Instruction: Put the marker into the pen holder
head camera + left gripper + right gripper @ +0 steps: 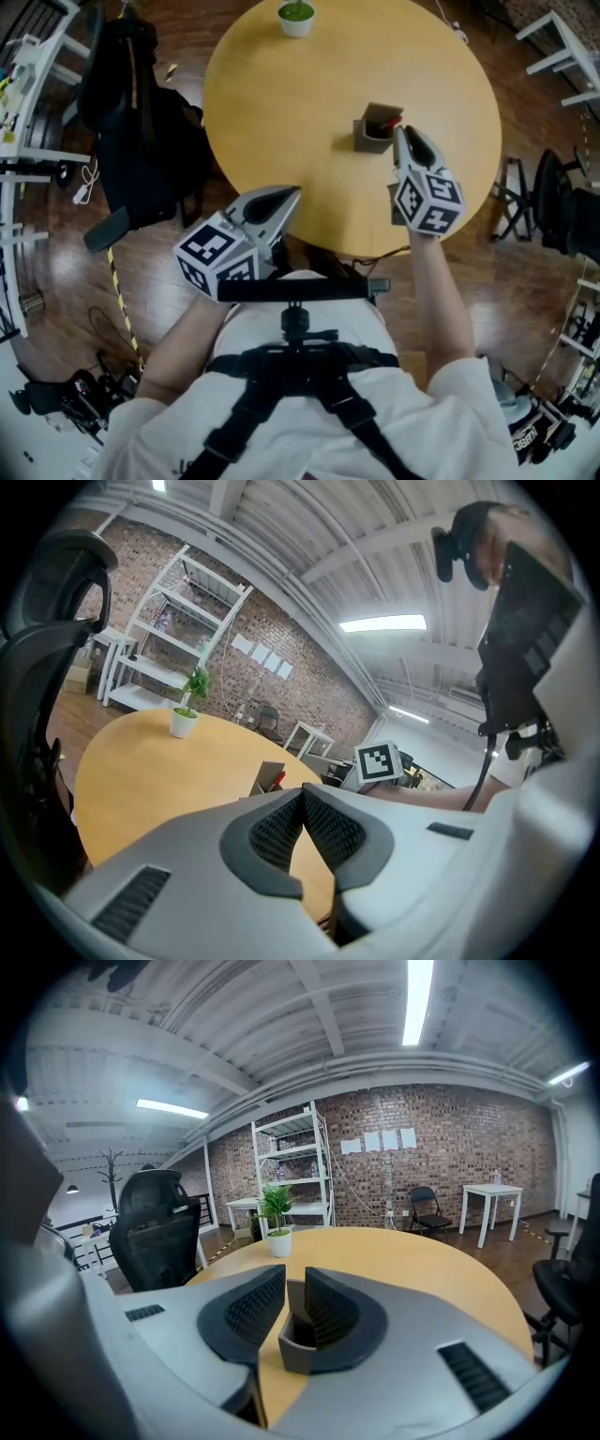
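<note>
wood-topped round table (281,103) carries a grey pen holder (373,131) with the red marker (395,120) standing inside it, its tip poking above the rim (a small potted plant (296,16) sits at the far edge). right gripper (405,139) hangs just beside the holder with its jaws apart and nothing clasped, while the left gripper (289,195) sits over the table's near edge, jaws closed together on nothing.

**Honey worktop, grey claws**

The round worktop (281,103) is honey-yellow. The pen holder (375,131) is grey, and the marker (394,120) shows red. A green plant (296,11) stands in a white pot (296,26). The left claw (292,193) and the right claw (403,131) are pale grey, with black-and-white square-patterned cubes (217,251) and dark, dimpled pads (244,1312). The floor (66,309) is dark brown wood.
</note>
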Tool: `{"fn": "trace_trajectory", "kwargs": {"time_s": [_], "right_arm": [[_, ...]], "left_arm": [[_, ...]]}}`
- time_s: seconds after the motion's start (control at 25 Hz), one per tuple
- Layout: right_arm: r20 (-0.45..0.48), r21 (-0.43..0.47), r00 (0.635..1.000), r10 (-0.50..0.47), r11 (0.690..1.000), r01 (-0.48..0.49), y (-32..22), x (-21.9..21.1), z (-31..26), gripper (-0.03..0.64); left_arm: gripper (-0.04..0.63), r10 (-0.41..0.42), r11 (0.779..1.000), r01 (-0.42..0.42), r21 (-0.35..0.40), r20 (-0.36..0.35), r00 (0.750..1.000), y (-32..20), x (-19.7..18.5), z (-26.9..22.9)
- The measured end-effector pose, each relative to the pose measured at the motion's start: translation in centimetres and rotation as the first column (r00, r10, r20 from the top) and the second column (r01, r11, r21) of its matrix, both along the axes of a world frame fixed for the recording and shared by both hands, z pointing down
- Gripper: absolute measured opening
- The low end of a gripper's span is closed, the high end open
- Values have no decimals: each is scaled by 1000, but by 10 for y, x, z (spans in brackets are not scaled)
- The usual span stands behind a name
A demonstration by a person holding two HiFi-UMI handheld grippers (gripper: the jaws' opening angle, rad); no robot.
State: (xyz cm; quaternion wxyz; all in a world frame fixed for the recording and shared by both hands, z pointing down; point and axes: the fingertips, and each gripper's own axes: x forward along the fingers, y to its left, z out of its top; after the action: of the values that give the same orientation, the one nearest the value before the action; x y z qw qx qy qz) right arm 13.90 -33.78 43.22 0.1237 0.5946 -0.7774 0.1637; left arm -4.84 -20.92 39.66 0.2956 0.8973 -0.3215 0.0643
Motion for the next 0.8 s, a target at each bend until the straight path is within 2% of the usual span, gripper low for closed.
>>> {"fn": "trace_trajectory", "kwargs": {"time_s": [0.52,0.8], "right_arm": [[-2,-11,995,96,995,-96,68,-24,-23,72],[21,-26,987,158,987,-157,110,-31,-28,72]], "left_arm": [[-5,127,992,-127,16,-21,992,10,-12,0],[-5,165,986,-165,19,-14,986,17,-22,2]]}}
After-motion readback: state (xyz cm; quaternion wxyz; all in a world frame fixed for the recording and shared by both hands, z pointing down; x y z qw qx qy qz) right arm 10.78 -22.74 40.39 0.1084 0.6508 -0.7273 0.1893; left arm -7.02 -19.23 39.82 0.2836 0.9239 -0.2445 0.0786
